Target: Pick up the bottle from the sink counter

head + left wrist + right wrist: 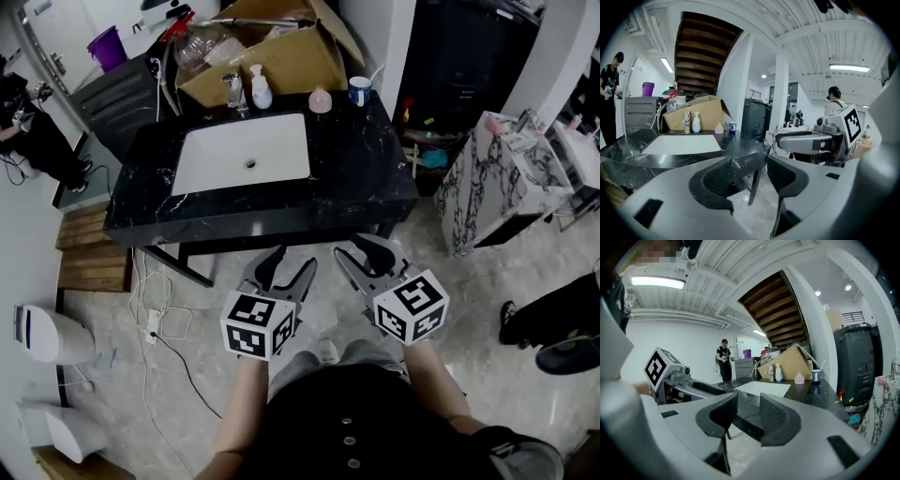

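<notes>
Bottle [262,89] stands beside the faucet [234,91] at the table's [375,178] back; left gripper [289,265] and right gripper [367,251] hover before its front edge, fingers apart, empty.

- Left gripper [292,262]: light grey moulded shell with two curved jaws, each lined with a black pad [717,180] of fine ribbed texture.
- Right gripper [354,247]: the same grey shell and black ribbed pads [776,418]. Black rectangular recesses [840,444] are set into the shell behind each jaw.
- Left marker cube [258,325], at the rear of the left gripper: white faces carrying black square-pattern markers.
- Right marker cube [411,307], at the rear of the right gripper: same white faces and black markers.
- Person, behind both cubes: black top [309,422] with three small round studs [349,441] in a vertical row, and grey legwear [305,364].
</notes>
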`<state>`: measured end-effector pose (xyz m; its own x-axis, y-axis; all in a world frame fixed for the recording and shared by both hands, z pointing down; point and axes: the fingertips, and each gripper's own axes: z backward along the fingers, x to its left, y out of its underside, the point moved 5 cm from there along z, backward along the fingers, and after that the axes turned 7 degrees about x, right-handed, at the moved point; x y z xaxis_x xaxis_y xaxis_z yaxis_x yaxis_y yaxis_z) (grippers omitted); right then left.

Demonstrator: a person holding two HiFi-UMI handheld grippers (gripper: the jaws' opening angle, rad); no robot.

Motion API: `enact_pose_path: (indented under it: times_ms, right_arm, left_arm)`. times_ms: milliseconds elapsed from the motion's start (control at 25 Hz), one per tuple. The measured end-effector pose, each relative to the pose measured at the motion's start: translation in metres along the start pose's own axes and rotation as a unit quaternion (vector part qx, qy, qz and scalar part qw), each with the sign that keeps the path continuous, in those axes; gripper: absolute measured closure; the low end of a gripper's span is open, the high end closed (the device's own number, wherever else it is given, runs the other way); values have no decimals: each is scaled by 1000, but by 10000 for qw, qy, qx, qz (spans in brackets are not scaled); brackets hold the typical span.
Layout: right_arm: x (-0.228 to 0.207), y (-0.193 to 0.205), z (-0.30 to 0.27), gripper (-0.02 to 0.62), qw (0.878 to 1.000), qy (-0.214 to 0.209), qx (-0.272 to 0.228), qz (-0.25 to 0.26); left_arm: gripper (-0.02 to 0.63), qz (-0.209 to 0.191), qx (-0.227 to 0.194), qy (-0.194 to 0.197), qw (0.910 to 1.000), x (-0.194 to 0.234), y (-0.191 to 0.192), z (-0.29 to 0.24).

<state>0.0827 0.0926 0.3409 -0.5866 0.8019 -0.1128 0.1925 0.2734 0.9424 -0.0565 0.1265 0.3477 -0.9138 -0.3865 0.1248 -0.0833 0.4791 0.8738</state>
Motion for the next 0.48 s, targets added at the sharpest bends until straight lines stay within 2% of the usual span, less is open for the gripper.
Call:
enact_pose_path:
  times_ms: [480]
  right_arm:
    - [-32, 4, -5, 449, 9996, 195, 27, -224]
  left_arm:
    - [371, 31, 175, 91, 9998, 11, -3, -27]
